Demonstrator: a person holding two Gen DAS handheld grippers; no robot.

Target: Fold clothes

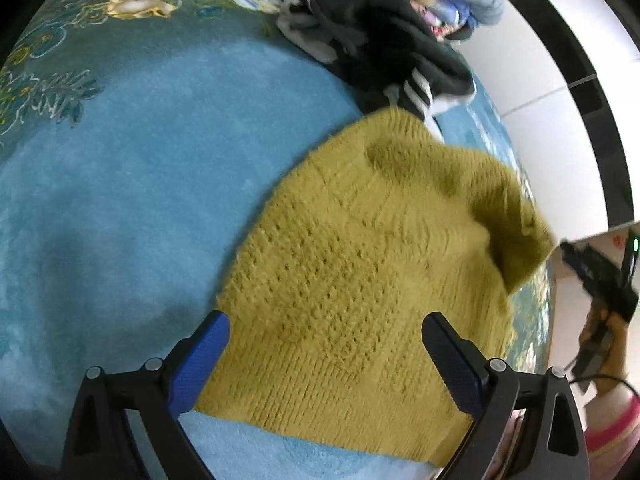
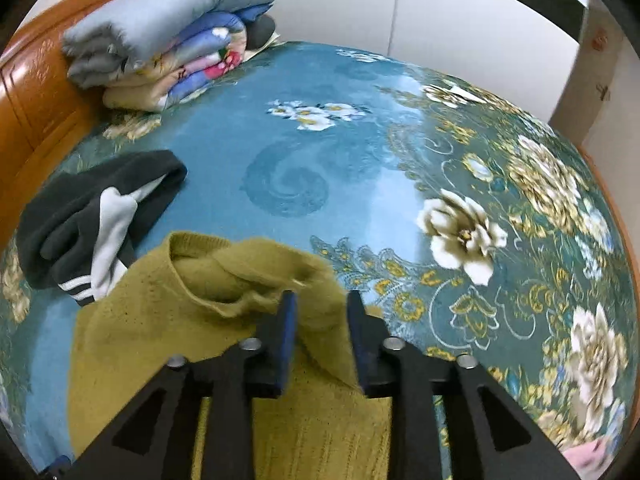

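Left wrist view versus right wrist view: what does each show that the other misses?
Left only: the sweater's knitted body spread flat, the open left claw over its hem, and the right claw seen from outside. Right only: the sweater's collar, a bunched fold between the right claw's fingers, and the headboard. Both: the sweater, the dark striped garment, the folded quilts and the floral bedspread.

Left wrist view: close above the yellow sweater (image 1: 360, 280), looking down along its fingers across the bed. Right wrist view: low at the sweater's (image 2: 168, 320) collar end, facing the folded bedding (image 2: 168, 40). Shared: sweater, dark garment (image 1: 392, 40) (image 2: 92, 208), blue bedspread (image 1: 140, 180) (image 2: 320, 152).
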